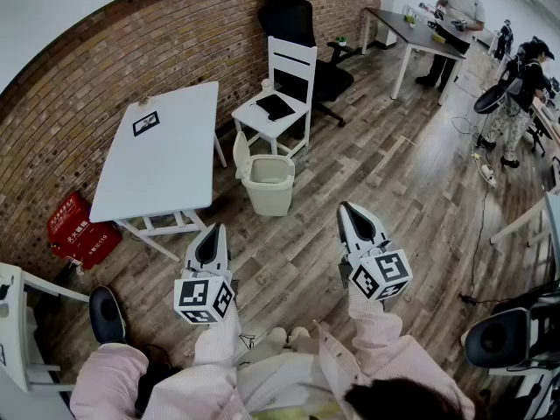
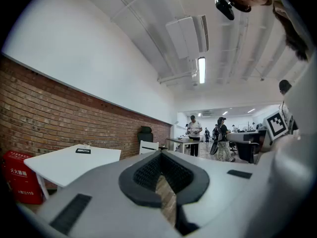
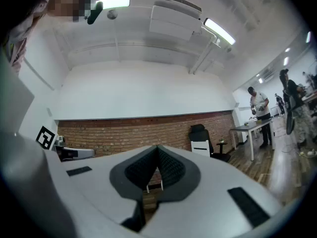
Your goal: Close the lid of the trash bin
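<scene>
A cream trash bin (image 1: 270, 187) stands on the wood floor between a white table and a white chair. Its lid (image 1: 240, 153) is tipped up at the bin's left rim, so the bin is uncovered. My left gripper (image 1: 213, 229) is held level well short of the bin, below and left of it, with its jaws shut on nothing. My right gripper (image 1: 345, 206) is to the bin's right, also shut and empty. The bin does not show in either gripper view; the left gripper (image 2: 161, 153) and right gripper (image 3: 158, 147) show closed tips there.
A white table (image 1: 162, 151) stands left of the bin, with a white chair (image 1: 284, 86) and a black office chair (image 1: 297, 24) behind. A red box (image 1: 77, 230) sits by the brick wall. People (image 1: 459, 11) work at desks (image 1: 418, 33) far right. A black stool (image 1: 107, 313) is near left.
</scene>
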A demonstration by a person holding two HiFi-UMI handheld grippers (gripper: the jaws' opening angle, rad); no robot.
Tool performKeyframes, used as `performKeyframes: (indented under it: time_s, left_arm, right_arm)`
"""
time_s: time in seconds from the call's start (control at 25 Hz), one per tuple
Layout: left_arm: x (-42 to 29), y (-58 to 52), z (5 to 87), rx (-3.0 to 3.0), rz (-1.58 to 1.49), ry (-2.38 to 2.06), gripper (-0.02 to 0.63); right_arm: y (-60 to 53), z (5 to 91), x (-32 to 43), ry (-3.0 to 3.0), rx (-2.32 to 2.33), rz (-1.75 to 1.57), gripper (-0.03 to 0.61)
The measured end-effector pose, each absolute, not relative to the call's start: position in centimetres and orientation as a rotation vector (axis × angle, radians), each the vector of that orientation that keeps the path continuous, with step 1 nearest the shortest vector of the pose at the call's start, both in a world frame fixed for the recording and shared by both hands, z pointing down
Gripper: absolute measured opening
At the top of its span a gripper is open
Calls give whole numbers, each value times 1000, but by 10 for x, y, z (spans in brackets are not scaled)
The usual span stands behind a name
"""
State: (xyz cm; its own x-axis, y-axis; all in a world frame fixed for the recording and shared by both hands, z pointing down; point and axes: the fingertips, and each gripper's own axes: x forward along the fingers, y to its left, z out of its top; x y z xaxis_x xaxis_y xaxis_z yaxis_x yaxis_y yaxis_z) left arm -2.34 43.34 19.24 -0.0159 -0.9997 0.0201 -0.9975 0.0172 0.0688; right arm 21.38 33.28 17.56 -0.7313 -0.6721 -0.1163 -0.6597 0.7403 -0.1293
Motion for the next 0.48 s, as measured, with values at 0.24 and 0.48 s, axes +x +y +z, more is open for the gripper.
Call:
performKeyframes:
  time_s: [0.24, 0.48]
  left_arm:
    - [-17, 432, 192, 2180, -61, -2162, -8]
    - [-4, 429, 192, 2189, -99, -2165, -6]
  right_arm:
    - [332, 175, 212, 2792, -1064, -122, 3]
    - [330, 182, 225, 2796, -1070, -114, 3]
